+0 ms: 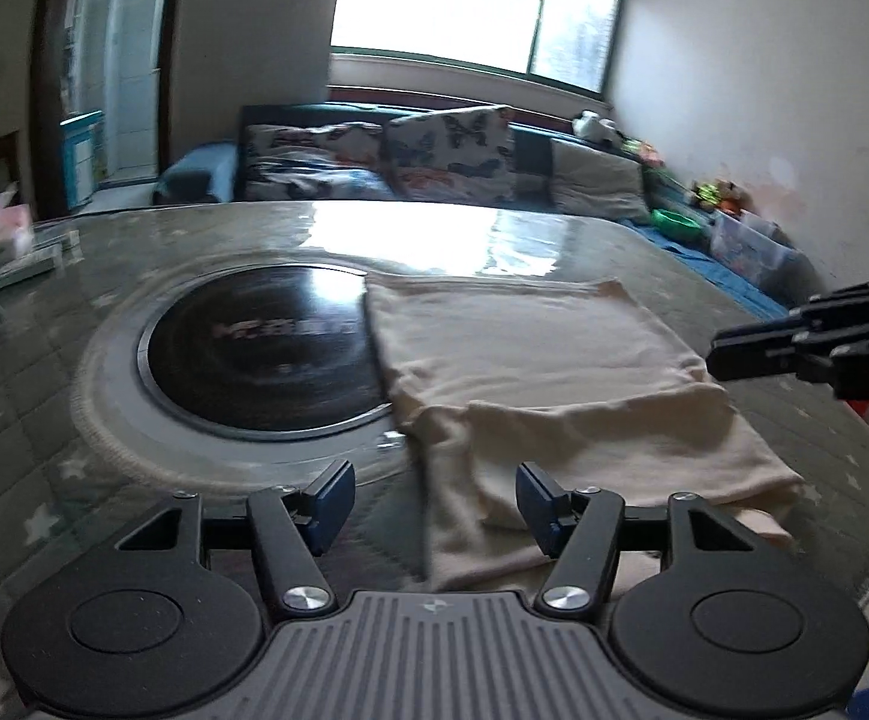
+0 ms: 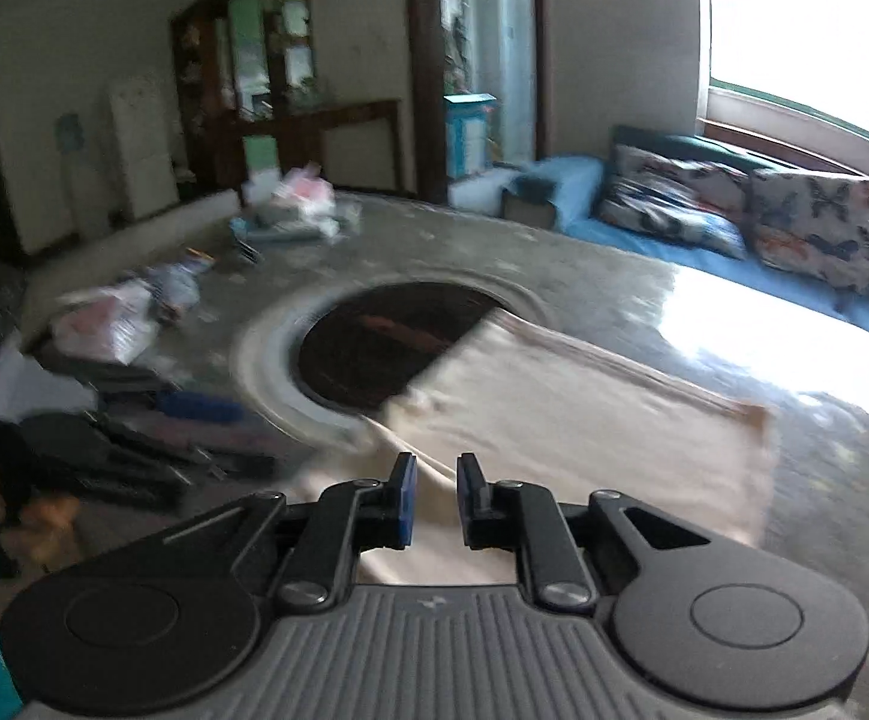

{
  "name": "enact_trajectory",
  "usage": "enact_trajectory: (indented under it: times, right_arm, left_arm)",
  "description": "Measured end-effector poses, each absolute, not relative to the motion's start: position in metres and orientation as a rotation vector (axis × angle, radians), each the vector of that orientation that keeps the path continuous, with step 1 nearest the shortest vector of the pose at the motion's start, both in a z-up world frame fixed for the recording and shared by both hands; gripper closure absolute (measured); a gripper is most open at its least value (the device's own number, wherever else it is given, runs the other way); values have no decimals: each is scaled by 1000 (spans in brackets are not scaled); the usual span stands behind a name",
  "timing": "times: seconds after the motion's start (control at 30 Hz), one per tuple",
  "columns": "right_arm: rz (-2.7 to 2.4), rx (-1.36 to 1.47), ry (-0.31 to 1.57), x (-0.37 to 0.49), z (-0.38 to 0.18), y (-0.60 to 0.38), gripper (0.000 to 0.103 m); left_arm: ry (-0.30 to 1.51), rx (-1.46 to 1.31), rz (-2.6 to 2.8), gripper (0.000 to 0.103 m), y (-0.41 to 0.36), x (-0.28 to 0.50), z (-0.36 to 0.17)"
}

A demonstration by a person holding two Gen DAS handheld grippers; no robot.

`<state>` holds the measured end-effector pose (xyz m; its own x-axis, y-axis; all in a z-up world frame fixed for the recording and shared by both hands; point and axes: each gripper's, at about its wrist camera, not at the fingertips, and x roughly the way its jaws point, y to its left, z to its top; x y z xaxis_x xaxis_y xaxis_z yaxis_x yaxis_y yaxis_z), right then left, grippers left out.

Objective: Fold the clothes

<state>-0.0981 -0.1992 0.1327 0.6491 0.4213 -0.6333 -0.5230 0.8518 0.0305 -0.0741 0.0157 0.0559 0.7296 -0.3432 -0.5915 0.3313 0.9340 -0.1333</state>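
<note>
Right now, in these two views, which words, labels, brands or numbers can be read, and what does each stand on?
Nothing can be read with certainty.
Pale lettering on the round black glass cooktop set in the table: blurred, perhaps starting "MF", the rest unreadable.
Small emblem on the grey ribbed body of the left gripper: a mark, no letters.
Boxes and packets on the far table edge: too blurred.

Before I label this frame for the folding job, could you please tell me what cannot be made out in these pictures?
- Near edge of the cream cloth: hidden behind the left tongs in the left wrist view.
- Lettering on the dark round plate: blurred in both views.
- Clutter on the table: smeared by motion in the right wrist view.
- Right tongs: whether they touch the cloth cannot be told.
</note>
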Motion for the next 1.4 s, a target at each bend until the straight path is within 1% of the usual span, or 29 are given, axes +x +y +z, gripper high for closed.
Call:
enact_trajectory:
  times: [0.1, 0.17, 0.2, 0.3, 0.37, 0.47, 0.7, 0.73, 0.9, 1.1, 1.4]
  right_arm:
    - [474, -172, 736, -102, 120, -224, 89]
    - [439, -176, 774, -106, 110, -236, 89]
    - [421, -181, 789, -109, 105, -242, 88]
    - [388, -192, 819, -116, 95, -257, 88]
    - [379, -174, 822, -119, 90, -264, 88]
    - [382, -140, 811, -120, 86, -270, 88]
    - [385, -155, 857, -119, 68, -273, 87]
    - [385, -156, 857, -119, 70, -274, 87]
    - [384, -175, 819, -110, 84, -276, 87]
    - [379, -142, 760, -77, 90, -273, 87]
    - [341, -73, 777, -51, 63, -277, 88]
  left_arm:
    - [658, 28, -408, 52, -2, -71, 52]
    - [668, 51, -417, 60, -10, -69, 48]
    - [675, 59, -420, 61, -13, -67, 45]
    - [696, 73, -421, 74, -19, -62, 38]
    - [707, 86, -413, 84, -21, -61, 35]
    - [712, 104, -400, 89, -22, -60, 32]
    - [718, 134, -402, 89, -21, -60, 33]
    - [717, 134, -404, 87, -21, -60, 35]
    - [704, 134, -425, 86, -27, -54, 45]
    - [700, 121, -443, 86, -47, -36, 46]
    - [743, 101, -429, 86, -48, -17, 29]
